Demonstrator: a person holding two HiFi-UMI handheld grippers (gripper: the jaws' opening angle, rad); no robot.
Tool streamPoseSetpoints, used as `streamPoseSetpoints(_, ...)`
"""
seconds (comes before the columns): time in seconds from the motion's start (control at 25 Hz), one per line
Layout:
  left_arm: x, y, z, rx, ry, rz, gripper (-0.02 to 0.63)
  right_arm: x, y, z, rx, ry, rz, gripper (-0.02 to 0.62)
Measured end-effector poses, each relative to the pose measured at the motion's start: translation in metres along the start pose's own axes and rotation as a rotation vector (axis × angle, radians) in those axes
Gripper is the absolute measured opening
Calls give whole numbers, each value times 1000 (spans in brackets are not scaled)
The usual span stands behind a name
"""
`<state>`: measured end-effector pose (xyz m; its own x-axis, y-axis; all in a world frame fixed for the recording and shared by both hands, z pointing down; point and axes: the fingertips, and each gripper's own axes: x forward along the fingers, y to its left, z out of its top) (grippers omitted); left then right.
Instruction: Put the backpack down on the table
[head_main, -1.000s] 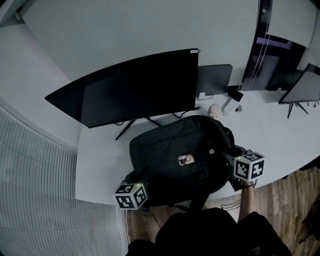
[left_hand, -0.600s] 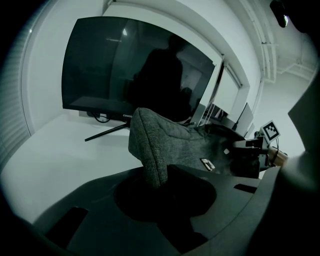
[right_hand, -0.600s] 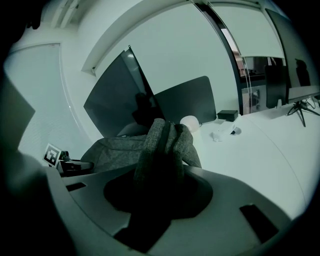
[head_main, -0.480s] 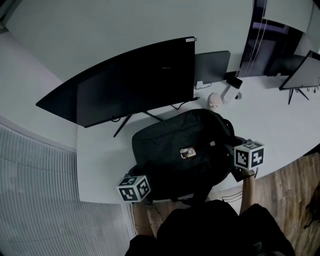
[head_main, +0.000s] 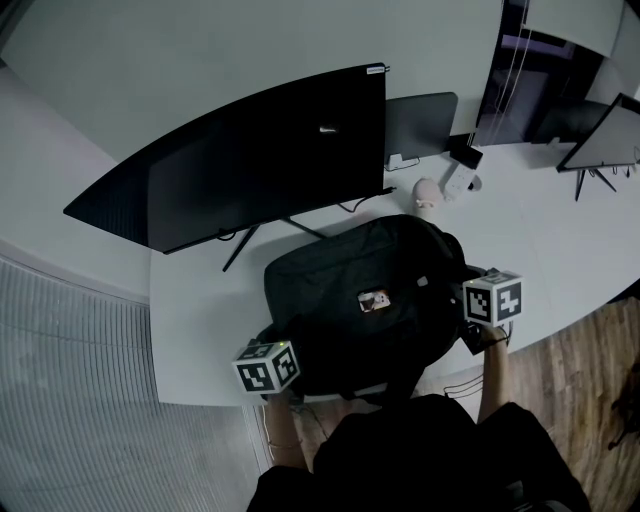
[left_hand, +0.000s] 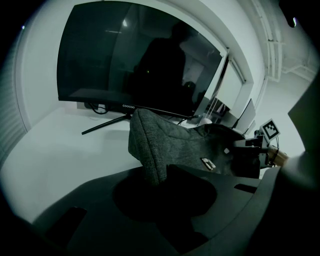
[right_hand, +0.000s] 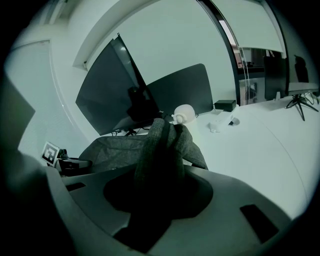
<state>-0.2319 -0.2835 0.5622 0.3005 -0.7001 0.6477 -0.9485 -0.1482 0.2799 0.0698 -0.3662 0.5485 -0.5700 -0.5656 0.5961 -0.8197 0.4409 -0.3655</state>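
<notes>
The dark grey backpack (head_main: 350, 290) lies broad side up on the white table (head_main: 200, 320), close to its front edge, with a small patch (head_main: 374, 300) on top. My left gripper (head_main: 283, 348) is shut on a fold of fabric at the backpack's near left corner (left_hand: 150, 160). On the right side my right gripper (head_main: 465, 302) is shut on a bunched fold of the same backpack (right_hand: 160, 150). In both gripper views the fabric runs down between the jaws. The frames do not show whether the backpack's full weight rests on the table.
A wide curved monitor (head_main: 250, 160) stands right behind the backpack, with a smaller screen (head_main: 420, 125) beside it. A small white figure (head_main: 428, 195) and a white gadget (head_main: 460, 182) sit behind the backpack's right end. Another monitor (head_main: 610, 145) stands far right. Wooden floor (head_main: 580, 370) lies past the table's edge.
Both grippers have come down a little with the backpack, which now sits lower and flatter on the table. Both grips are unchanged.
</notes>
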Motion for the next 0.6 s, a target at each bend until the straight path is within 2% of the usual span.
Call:
streamPoseSetpoints(0.24,5,3,-2,-15,21,-3,78,6,-6,-4,7,27,-20,114)
streamPoseSetpoints(0.6,13,11,-6,-48,49,19,124,9,-15,-8,20,74,-73,124)
